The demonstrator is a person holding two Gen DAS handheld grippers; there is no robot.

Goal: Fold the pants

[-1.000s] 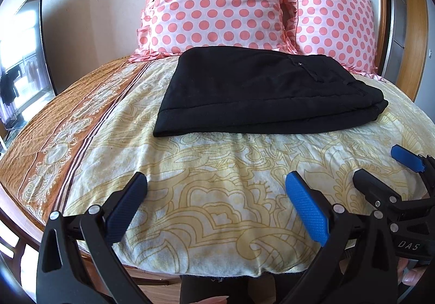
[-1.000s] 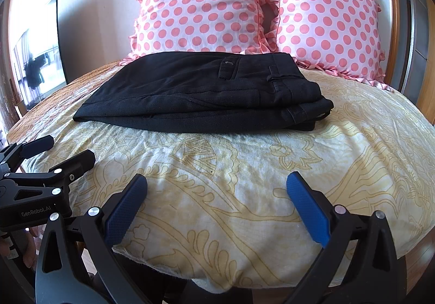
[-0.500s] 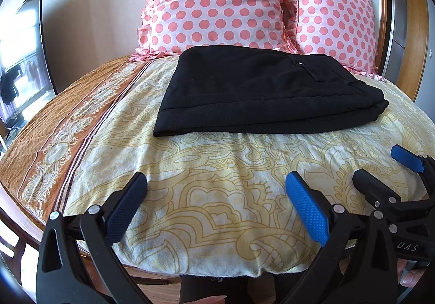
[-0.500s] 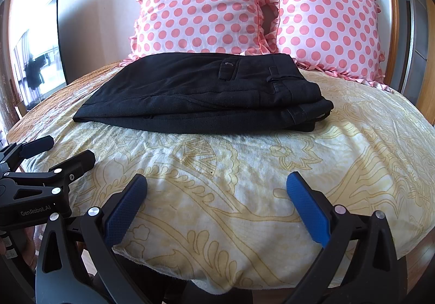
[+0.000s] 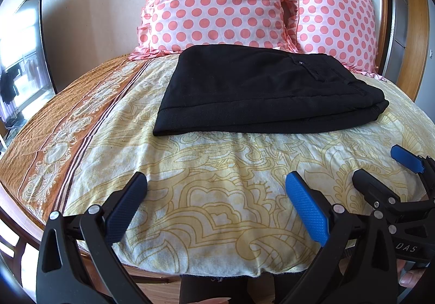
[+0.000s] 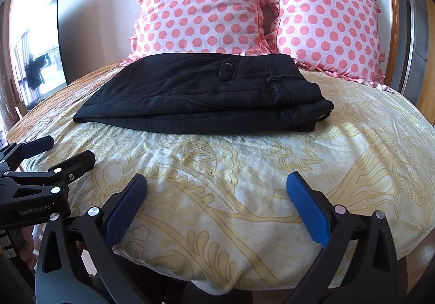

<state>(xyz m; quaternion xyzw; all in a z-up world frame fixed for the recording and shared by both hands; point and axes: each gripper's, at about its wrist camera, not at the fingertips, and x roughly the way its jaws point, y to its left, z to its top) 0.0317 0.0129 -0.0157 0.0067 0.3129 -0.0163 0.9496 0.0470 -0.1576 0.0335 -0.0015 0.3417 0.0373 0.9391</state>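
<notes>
Black pants (image 5: 261, 92) (image 6: 201, 94) lie folded into a flat rectangular stack on the bed, waistband and belt loops to the right. My left gripper (image 5: 216, 195) hovers open over the near edge of the bed, well short of the pants, with nothing between its blue pads. My right gripper (image 6: 217, 192) is likewise open and empty, at about the same distance from the stack. Each gripper shows in the other's view: the right one (image 5: 380, 170) at the right edge, the left one (image 6: 51, 151) at the left edge.
The yellow patterned bedcover (image 5: 217, 168) (image 6: 353, 140) has an orange border strip (image 5: 68, 119) on the left. Two pink polka-dot pillows (image 5: 214, 2) (image 6: 323, 21) lean on the wall behind the pants. A dark screen (image 5: 21, 59) stands at left; wooden frame (image 5: 413, 40) at right.
</notes>
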